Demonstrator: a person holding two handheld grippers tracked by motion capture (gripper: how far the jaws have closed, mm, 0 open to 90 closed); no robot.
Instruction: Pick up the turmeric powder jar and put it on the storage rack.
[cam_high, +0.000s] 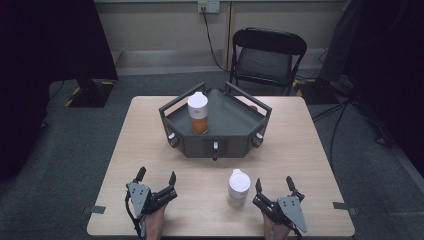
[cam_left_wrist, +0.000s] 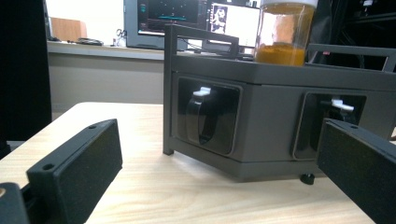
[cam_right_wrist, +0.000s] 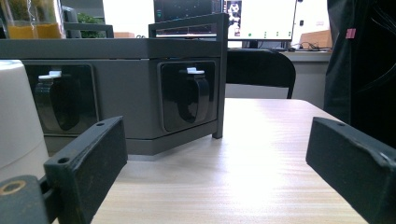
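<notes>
- The white-capped jar (cam_high: 238, 187) is standing upright on the pale wooden table (cam_high: 310, 165), in the lower middle of the high view, just left of the right gripper (cam_high: 274, 186); its white side (cam_right_wrist: 16, 121) is filling the left edge of the right gripper view.
- The right gripper is lying at the lower right of the high view with its jaws spread wide and nothing between them; the jar is sitting beside its left jaw, and whether the two are touching cannot be told.
- The left gripper (cam_high: 157, 177) is resting at the lower left of the high view, its jaws likewise parted and grasping nothing, well apart from the jar.
- A dark grey angular tray with rail handles (cam_high: 235, 125) is sitting at the centre of the table, beyond both grippers; its front panels are showing recessed black knobs with white tabs (cam_left_wrist: 201, 114).
- A glass jar of orange powder with a white lid (cam_high: 198, 114) is standing upright inside the tray, toward its left side.
- A black folding chair (cam_high: 265, 57) is standing behind the table, at the upper middle of the high view.
</notes>
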